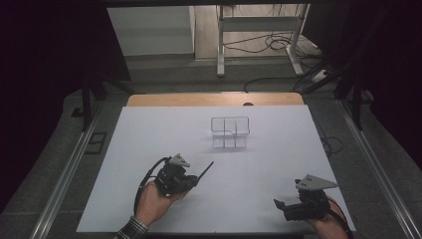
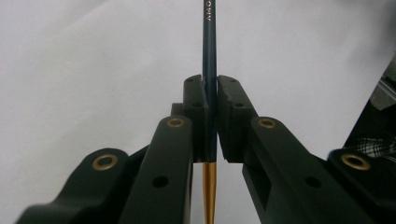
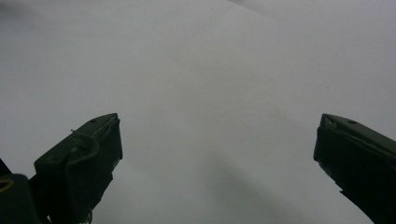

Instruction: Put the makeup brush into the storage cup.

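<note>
A thin dark blue pen with a gold lower section is clamped upright between the pads of my left gripper, which is shut on it. From above, the left gripper sits at the near left of the white table, and the pen sticks out of it toward a clear plastic divided organizer at the table's middle back. My right gripper rests at the near right, pointing left. Its jaws are wide apart in the right gripper view, with nothing between them.
The table's wooden far edge shows beyond the white sheet. Behind it stand a metal frame and loose cables on the floor. Metal rails run along both sides of the table.
</note>
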Motion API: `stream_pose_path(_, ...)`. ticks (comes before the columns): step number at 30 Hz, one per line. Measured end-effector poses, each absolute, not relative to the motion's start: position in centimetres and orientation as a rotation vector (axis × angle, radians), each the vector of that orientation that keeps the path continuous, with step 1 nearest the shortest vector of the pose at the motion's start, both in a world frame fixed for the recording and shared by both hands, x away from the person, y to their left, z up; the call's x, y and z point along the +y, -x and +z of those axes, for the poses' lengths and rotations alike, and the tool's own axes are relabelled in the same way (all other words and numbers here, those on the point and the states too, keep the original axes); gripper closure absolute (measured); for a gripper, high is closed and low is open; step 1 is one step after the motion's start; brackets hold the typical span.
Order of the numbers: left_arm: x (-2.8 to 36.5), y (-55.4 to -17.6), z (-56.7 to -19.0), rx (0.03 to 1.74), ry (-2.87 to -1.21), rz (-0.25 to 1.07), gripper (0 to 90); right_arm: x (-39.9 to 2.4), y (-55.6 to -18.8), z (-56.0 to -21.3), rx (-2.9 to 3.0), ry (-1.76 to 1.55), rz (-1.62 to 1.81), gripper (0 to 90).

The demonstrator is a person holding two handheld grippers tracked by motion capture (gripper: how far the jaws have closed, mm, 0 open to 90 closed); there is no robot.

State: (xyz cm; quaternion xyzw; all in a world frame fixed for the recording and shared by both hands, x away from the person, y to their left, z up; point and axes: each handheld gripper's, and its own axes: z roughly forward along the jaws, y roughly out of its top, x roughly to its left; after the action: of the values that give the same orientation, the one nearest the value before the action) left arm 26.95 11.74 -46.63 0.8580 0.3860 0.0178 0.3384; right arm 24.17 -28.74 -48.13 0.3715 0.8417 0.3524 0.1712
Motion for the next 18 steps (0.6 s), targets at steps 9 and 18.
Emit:
stream_pose_path(9,12.4,-26.4,-46.1,0.928,-2.185,0.028,84.0,-28.3,-24.0,-48.1,2.391,-1.054,1.008,0.3)
stream_pose_path(18,12.6,-26.3,-46.2,0.89,-2.194,-0.015,84.0,-27.5,-23.9,-47.7,2.373,-1.079,1.046,0.0)
